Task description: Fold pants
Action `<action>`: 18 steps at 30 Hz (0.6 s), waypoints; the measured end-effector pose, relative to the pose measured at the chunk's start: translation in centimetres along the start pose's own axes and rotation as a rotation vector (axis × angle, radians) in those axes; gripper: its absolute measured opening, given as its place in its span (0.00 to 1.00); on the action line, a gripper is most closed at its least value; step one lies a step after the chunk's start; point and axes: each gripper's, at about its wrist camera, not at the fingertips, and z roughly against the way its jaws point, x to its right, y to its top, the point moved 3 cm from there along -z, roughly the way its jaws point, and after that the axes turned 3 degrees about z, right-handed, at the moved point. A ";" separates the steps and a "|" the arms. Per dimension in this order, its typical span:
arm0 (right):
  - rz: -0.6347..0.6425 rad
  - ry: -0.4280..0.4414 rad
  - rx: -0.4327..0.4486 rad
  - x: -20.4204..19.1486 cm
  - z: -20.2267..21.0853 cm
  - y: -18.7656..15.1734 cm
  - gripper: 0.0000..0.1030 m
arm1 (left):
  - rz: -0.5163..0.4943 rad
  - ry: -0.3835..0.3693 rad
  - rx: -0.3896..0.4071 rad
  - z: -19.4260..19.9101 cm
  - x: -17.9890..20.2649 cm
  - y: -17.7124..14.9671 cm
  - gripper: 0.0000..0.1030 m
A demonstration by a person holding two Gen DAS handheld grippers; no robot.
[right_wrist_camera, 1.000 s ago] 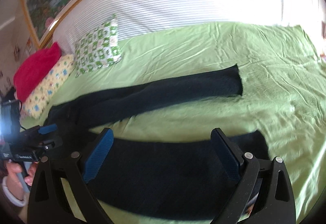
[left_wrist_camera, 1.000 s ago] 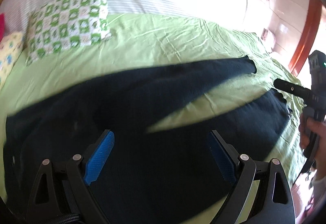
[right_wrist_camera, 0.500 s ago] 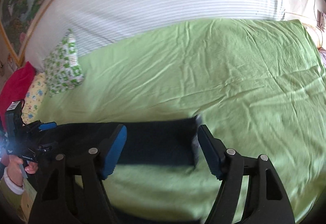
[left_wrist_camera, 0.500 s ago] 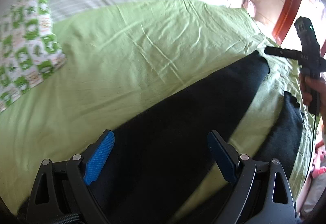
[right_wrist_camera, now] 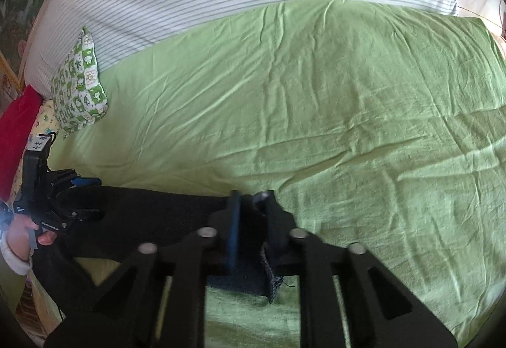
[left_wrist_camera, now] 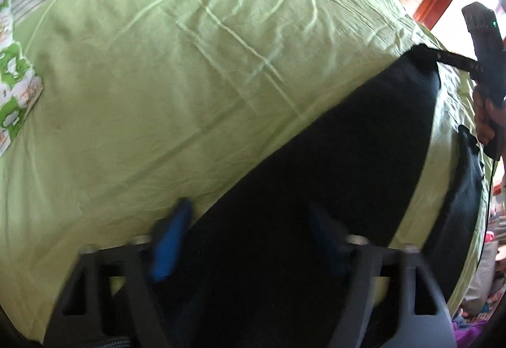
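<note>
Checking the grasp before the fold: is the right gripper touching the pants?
Touching. The right wrist view shows the right gripper closed on the dark pants at the leg's end, cloth pinched between its fingers.

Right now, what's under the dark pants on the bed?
The green sheet lies under the dark pants and shows between the legs. What the fabric covers stays hidden.

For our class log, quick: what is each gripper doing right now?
Left gripper: open, over the pants, gripping nothing.
Right gripper: closed on the pants' leg hem.
</note>
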 end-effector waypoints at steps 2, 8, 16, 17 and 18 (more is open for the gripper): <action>0.000 0.020 0.015 -0.3 0.5 0.0 0.09 | -0.002 -0.021 -0.028 -0.3 0.6 -0.1 0.14; 0.038 0.038 0.070 -1.8 3.2 -0.5 0.08 | -0.008 -0.010 0.026 2.4 3.0 -1.2 0.05; 0.053 0.092 0.152 -2.3 7.3 -2.0 0.08 | -0.035 -0.043 0.138 9.0 7.3 -5.3 0.04; 0.054 0.099 0.155 -2.3 7.7 -2.5 0.08 | -0.034 -0.048 0.147 9.4 8.0 -5.8 0.04; 0.054 0.104 0.156 -2.4 7.9 -2.9 0.08 | -0.034 -0.057 0.155 9.9 8.6 -6.4 0.04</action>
